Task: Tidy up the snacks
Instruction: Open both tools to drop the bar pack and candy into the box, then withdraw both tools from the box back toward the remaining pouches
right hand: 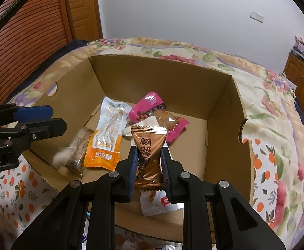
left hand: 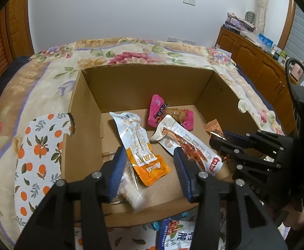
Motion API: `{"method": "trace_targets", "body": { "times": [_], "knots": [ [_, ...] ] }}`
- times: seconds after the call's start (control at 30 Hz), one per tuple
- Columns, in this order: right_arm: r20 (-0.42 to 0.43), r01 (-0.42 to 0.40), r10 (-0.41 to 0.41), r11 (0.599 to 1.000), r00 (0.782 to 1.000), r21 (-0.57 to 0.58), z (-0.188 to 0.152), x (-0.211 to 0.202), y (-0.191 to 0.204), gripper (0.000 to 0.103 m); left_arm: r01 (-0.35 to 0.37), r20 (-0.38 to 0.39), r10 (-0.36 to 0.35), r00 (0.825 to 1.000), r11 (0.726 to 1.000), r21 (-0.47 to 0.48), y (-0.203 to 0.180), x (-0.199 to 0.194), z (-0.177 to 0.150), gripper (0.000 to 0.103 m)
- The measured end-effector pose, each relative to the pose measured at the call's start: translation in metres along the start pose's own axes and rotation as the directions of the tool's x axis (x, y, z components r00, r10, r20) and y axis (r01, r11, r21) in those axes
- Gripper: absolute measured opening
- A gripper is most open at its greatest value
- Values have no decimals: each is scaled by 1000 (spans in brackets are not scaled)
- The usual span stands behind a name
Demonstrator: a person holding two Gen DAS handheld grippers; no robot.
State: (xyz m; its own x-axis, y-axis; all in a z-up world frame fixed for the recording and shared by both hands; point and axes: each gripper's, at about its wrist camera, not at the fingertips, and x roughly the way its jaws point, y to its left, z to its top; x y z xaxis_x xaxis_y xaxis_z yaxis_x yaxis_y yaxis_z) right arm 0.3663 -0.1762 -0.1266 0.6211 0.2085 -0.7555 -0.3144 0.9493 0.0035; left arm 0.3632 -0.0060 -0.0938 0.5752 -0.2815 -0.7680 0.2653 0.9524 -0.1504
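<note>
An open cardboard box (left hand: 131, 83) (right hand: 152, 77) sits on a floral bedspread. Inside lie an orange-and-white pack (left hand: 139, 145) (right hand: 108, 137), a pink pack (left hand: 162, 110) (right hand: 152, 106), a white pack with a red strip (left hand: 189, 145) and a clear wrapped bar (right hand: 77, 150) (left hand: 129, 187). My left gripper (left hand: 150, 166) is open and empty above the box's near side. My right gripper (right hand: 148, 166) is shut on a copper foil snack pack (right hand: 148, 143) over the box; it shows at the right of the left wrist view (left hand: 220, 139).
A blue-and-white snack bag (left hand: 172, 235) lies on the orange-print cloth (left hand: 37, 156) in front of the box. Wooden cabinets (left hand: 256, 62) with clutter stand at the right, a wooden door (right hand: 27, 31) at the left.
</note>
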Motion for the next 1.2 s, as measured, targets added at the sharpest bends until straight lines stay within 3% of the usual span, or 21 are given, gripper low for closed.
{"method": "trace_targets", "body": {
  "times": [0.13,0.23,0.4,0.5,0.53,0.57,0.73,1.0,1.2],
  "knots": [
    [-2,1,-1,1000,1000,0,0,0,0,25,-13,3,13,1000,1000,4,-1,-2,1,51],
    [12,-3,2,1000,1000,11,1,-3,-2,53,-30,4,30,1000,1000,8,-2,-3,2,52],
    [69,43,-43,999,997,-4,1,-20,-1,71,-59,22,58,998,998,23,-5,-8,2,57],
    [87,30,-33,999,996,31,1,-32,-6,73,-84,50,83,995,996,29,-8,-16,3,68],
    [98,33,-36,999,995,37,1,-37,-6,78,-92,67,89,994,995,31,-9,-20,2,80],
    [108,37,-41,998,993,40,2,-42,-7,87,-95,91,92,992,995,27,-10,-26,2,83],
    [150,45,-55,997,987,65,1,-69,-12,103,-87,152,82,985,996,28,-15,-47,1,88],
    [157,25,-42,994,987,104,-16,-98,-21,103,-62,255,46,966,997,54,-30,-81,-11,88],
    [150,25,-42,993,988,113,-38,-117,-24,103,-47,248,20,968,994,103,-48,-96,-23,88]
  ]
}}
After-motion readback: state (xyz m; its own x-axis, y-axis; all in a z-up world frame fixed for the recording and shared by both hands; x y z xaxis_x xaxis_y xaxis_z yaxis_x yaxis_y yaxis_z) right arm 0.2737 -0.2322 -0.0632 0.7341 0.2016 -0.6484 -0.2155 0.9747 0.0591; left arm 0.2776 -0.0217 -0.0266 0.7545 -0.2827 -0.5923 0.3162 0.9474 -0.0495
